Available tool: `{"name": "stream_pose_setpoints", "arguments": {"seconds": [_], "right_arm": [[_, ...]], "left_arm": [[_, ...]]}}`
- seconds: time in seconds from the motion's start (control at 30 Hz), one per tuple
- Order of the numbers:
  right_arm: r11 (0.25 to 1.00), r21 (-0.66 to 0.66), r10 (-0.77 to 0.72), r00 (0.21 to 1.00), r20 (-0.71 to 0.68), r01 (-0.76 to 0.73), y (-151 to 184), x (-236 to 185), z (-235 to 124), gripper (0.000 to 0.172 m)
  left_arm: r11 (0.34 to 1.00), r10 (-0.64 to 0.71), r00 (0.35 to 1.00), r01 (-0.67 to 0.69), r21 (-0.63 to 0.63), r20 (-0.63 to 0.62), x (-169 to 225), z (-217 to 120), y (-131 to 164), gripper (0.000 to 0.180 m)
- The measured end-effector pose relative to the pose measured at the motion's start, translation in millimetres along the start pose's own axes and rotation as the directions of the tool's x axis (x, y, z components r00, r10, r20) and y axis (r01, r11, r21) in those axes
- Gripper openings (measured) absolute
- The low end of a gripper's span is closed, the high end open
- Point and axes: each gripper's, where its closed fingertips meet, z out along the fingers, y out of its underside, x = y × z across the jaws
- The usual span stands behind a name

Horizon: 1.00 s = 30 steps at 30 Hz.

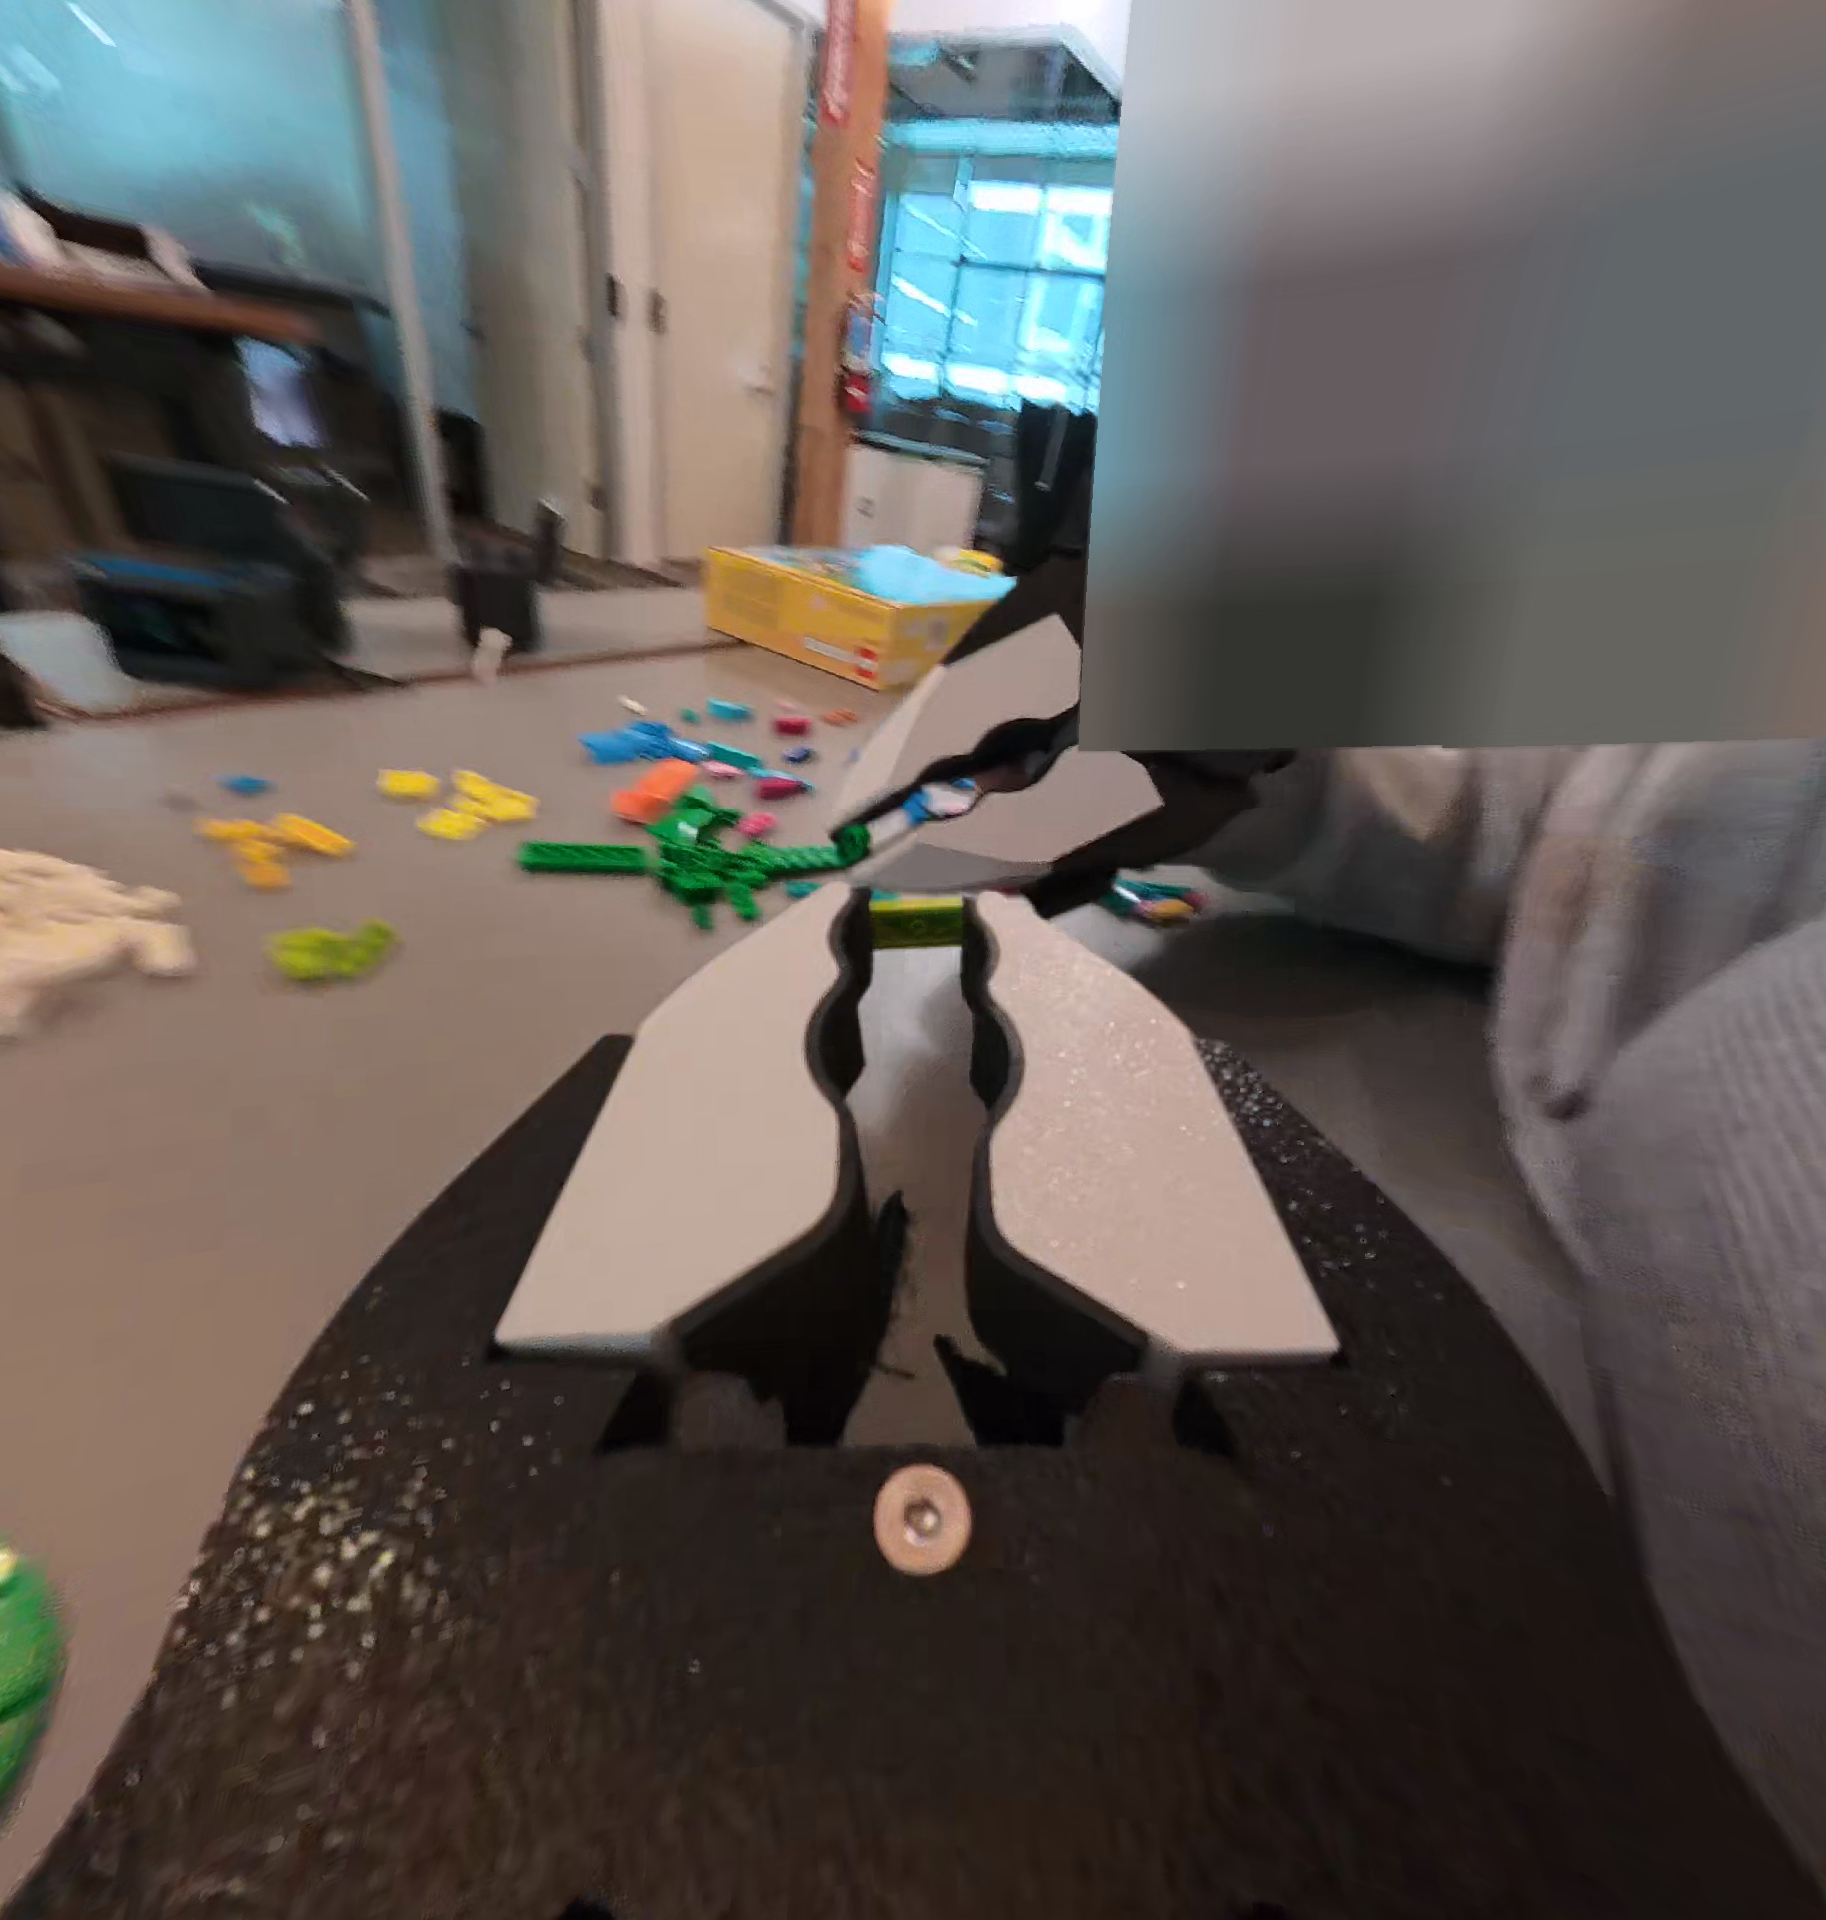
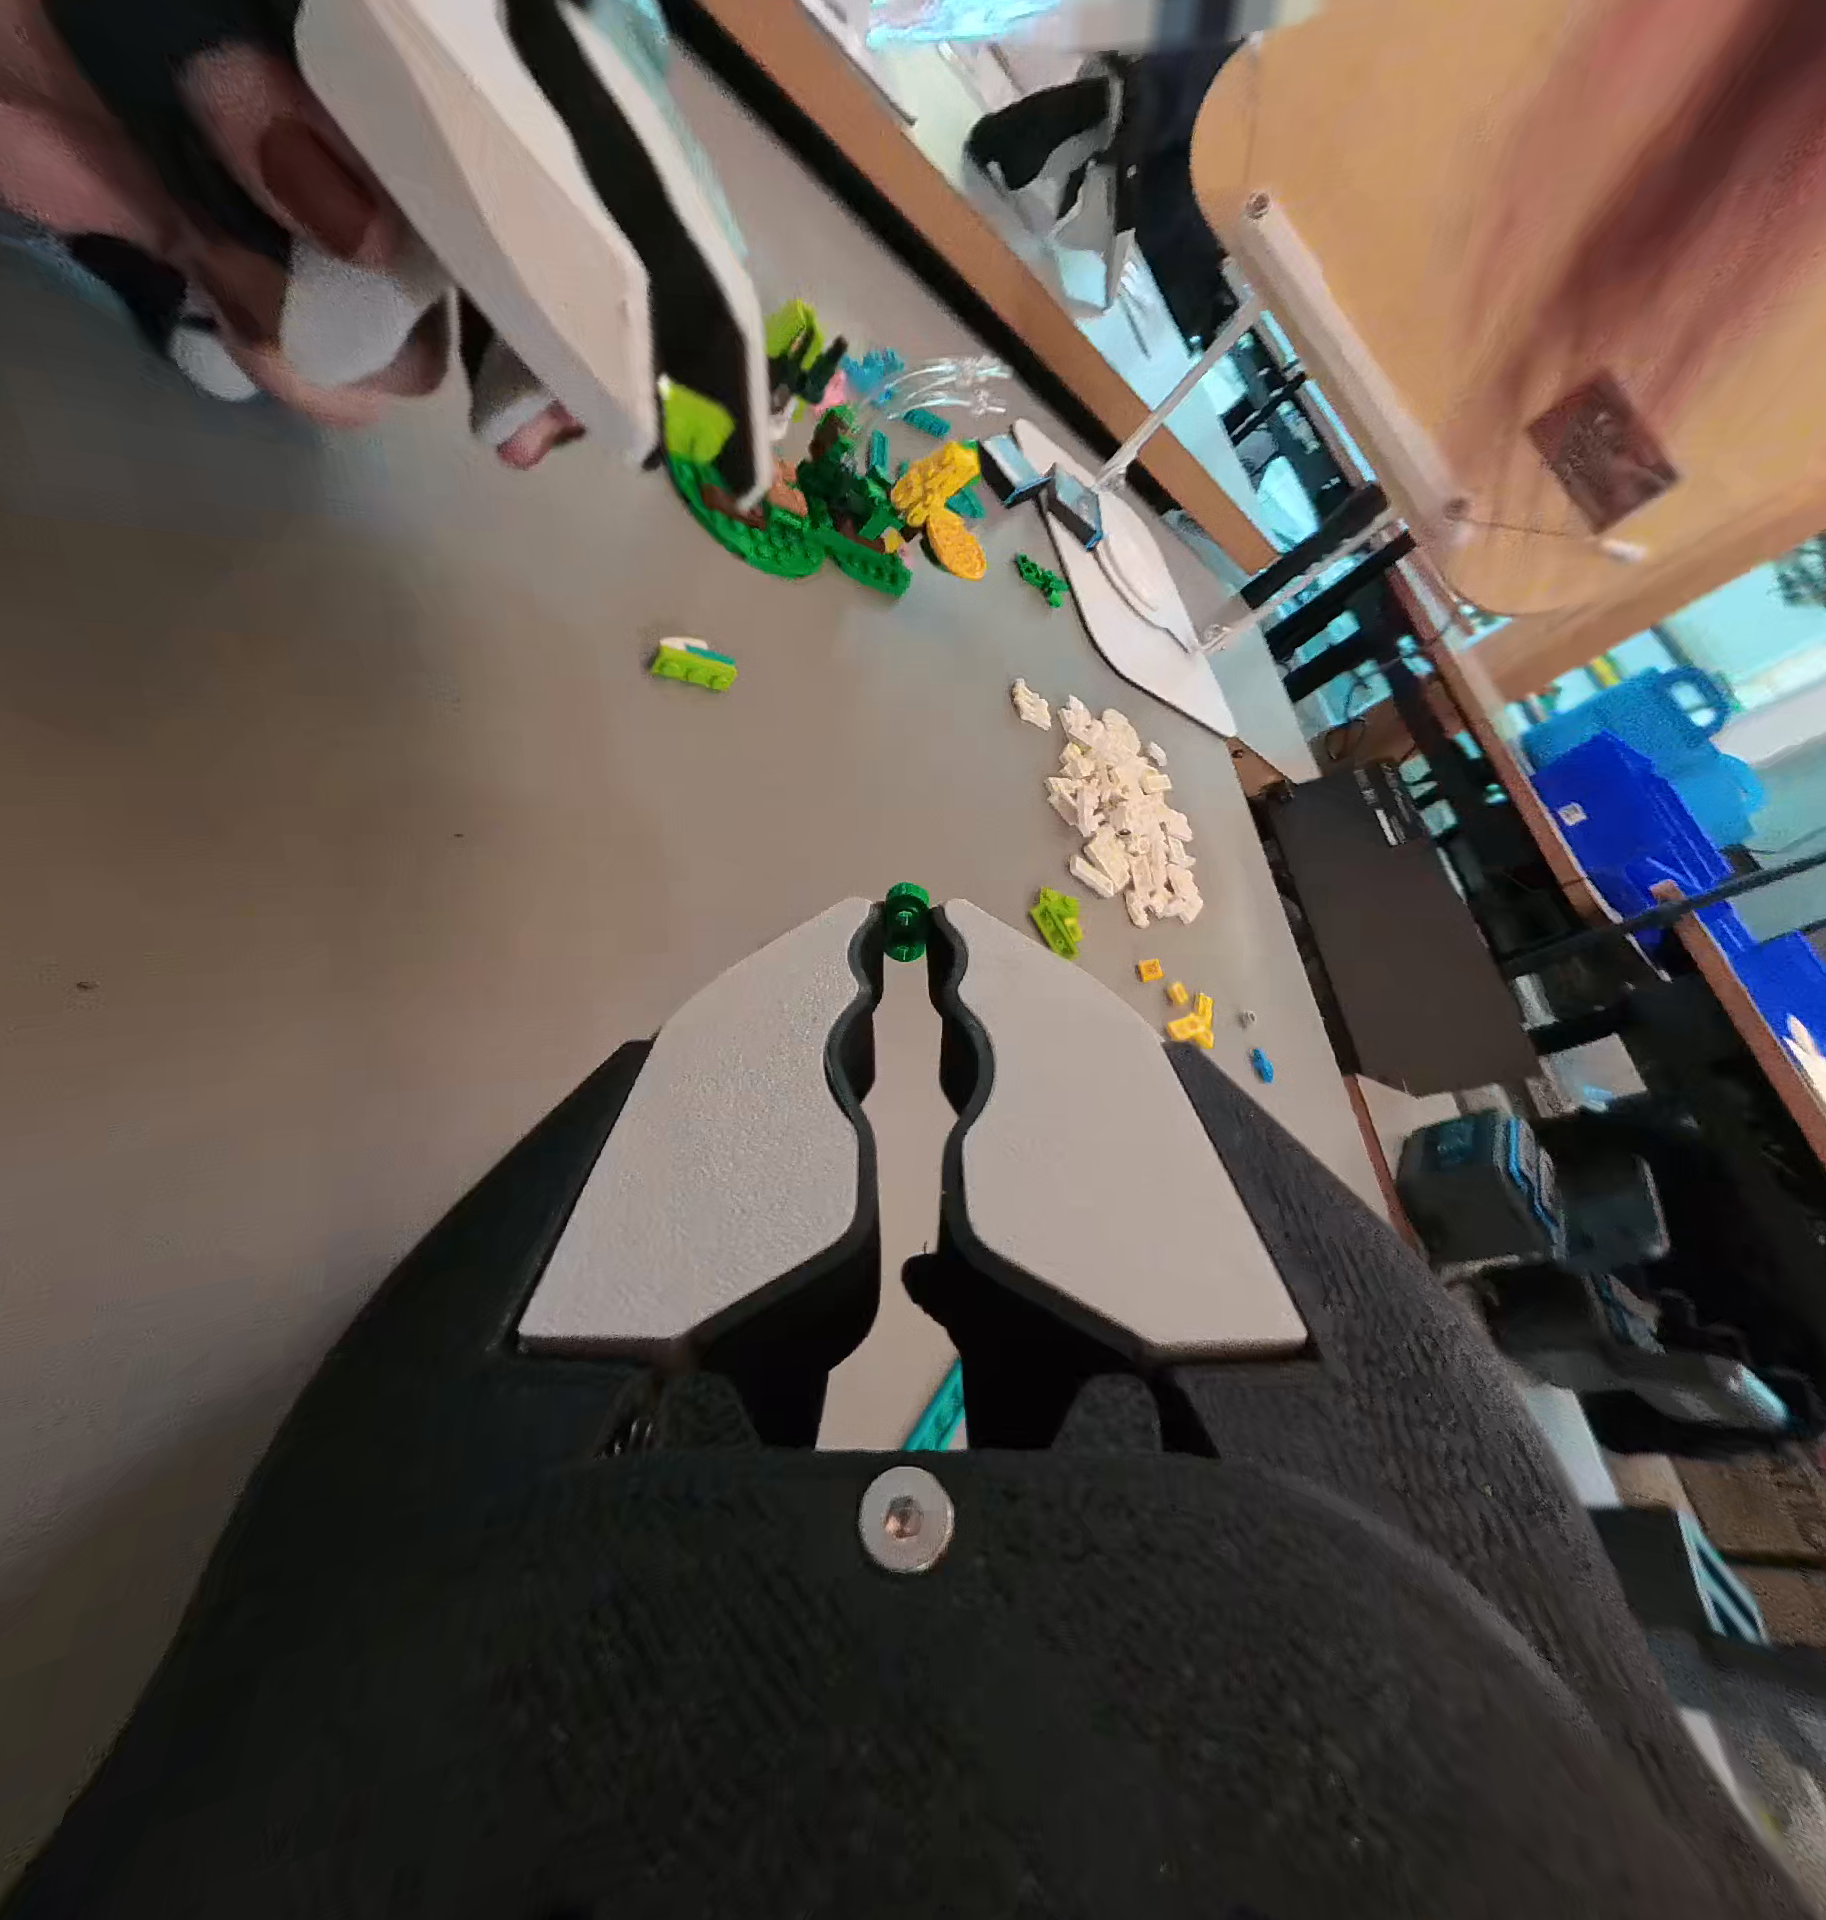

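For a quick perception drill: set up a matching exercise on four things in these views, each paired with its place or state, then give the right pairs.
Things:
1. lime-green plastic brick
2. small dark-green round plastic piece
3. pile of white plastic bricks
4. yellow cardboard box

Places or states:
A. lying loose on the grey table, to the right of the right gripper
B. standing at the table's far end
C. clamped in the left gripper
D. clamped in the right gripper

Pairs: 1-C, 2-D, 3-A, 4-B

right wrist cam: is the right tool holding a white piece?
No, the right tool grips a small round green piece; the white pieces lie piled on the table.
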Motion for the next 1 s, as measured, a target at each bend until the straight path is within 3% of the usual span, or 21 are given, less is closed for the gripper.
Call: {"name": "stream_pose_setpoints", "arguments": {"seconds": [0.13,0.4,0.57,0.8,1.0], "right_arm": [[1.000,-0.020,-0.005,0.998,0.066,0.006,-3.1,17.8,31.4,0.006],[0.992,-0.025,0.125,0.957,0.263,-0.123,-19.7,46.6,113.6,0.006],[0.986,-0.081,0.168,0.925,0.340,-0.149,-47.6,77.4,196.5,0.006],[0.975,-0.196,-0.011,0.900,0.437,0.107,-41.8,87.7,308.6,0.006],[0.927,-0.231,-0.147,0.852,0.502,0.296,-26.1,76.0,340.0,0.006]], "left_arm": [[0.983,0.105,0.988,-0.120,0.139,0.112,-18.6,-14.7,-19.8,0.016],[0.968,0.142,0.967,-0.180,0.175,0.211,-23.5,-27.1,-26.3,0.016],[0.969,0.129,0.962,-0.174,0.178,0.239,-28.1,-28.4,-27.0,0.016],[0.967,0.128,0.962,-0.175,0.185,0.241,-26.2,-32.5,-27.9,0.016],[0.969,0.113,0.964,-0.160,0.186,0.240,-27.0,-32.8,-27.7,0.016]]}}
